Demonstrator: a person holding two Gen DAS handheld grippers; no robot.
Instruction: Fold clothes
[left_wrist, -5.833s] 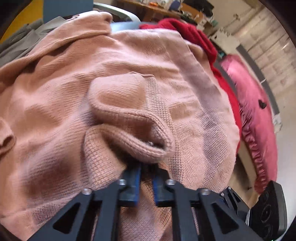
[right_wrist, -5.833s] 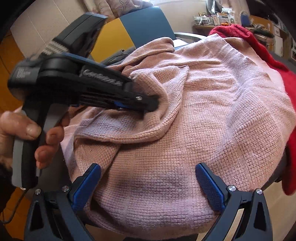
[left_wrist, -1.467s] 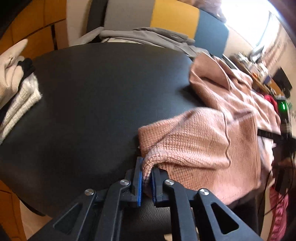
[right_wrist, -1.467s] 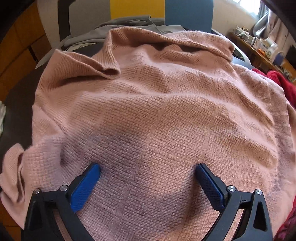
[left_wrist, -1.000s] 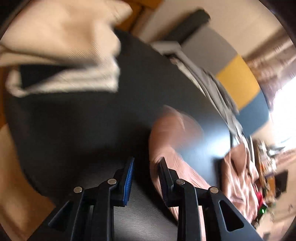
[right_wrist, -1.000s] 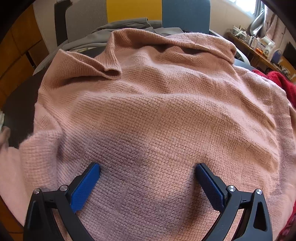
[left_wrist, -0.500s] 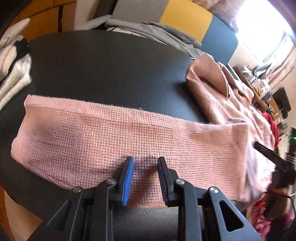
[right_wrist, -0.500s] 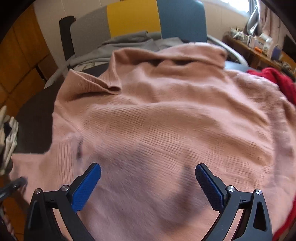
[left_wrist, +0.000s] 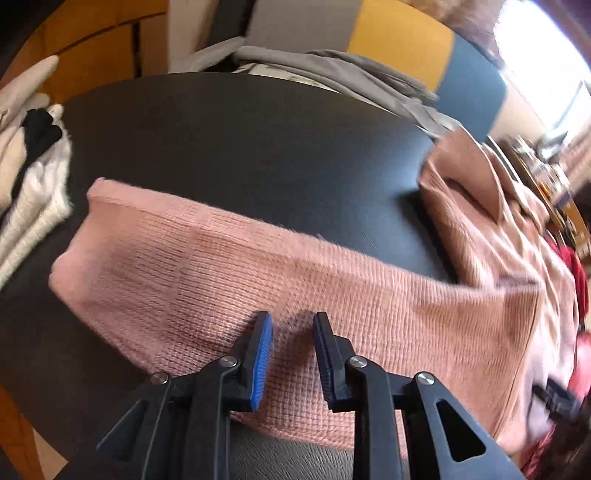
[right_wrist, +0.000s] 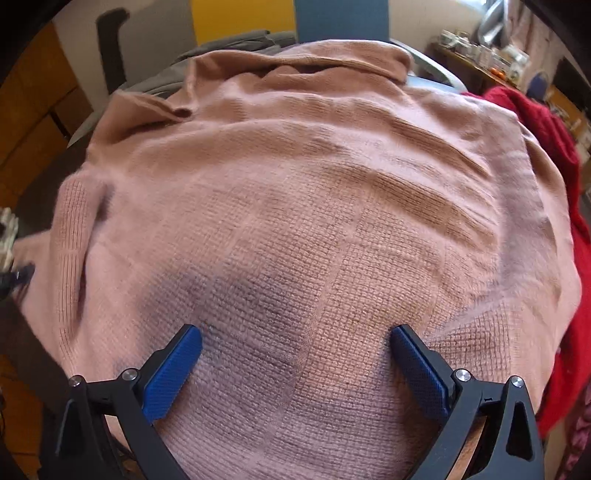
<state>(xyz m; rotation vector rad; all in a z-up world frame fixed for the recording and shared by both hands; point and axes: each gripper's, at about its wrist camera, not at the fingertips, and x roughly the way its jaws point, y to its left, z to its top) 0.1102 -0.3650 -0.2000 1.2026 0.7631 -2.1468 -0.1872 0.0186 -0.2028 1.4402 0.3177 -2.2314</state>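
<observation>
A pink knit sweater lies on a black round table (left_wrist: 240, 147). Its sleeve (left_wrist: 184, 266) is stretched flat across the table towards the left, and its body (right_wrist: 295, 184) fills the right wrist view with the collar at the far side. My left gripper (left_wrist: 291, 325) hovers over the near edge of the sleeve. Its jaws are closing but still stand a narrow gap apart, with cloth showing below them and nothing pinched. My right gripper (right_wrist: 295, 343) is wide open above the lower middle of the sweater body, holding nothing.
A stack of folded white and cream clothes (left_wrist: 29, 206) sits at the table's left edge. A grey garment (left_wrist: 332, 70) lies behind the table against a yellow and blue chair back. A red garment (right_wrist: 535, 129) lies right of the sweater.
The sleeve has left the left gripper and now lies spread flat across the table. The left gripper has slid along its near edge and its jaws have narrowed. The right gripper drifted over the body, staying open.
</observation>
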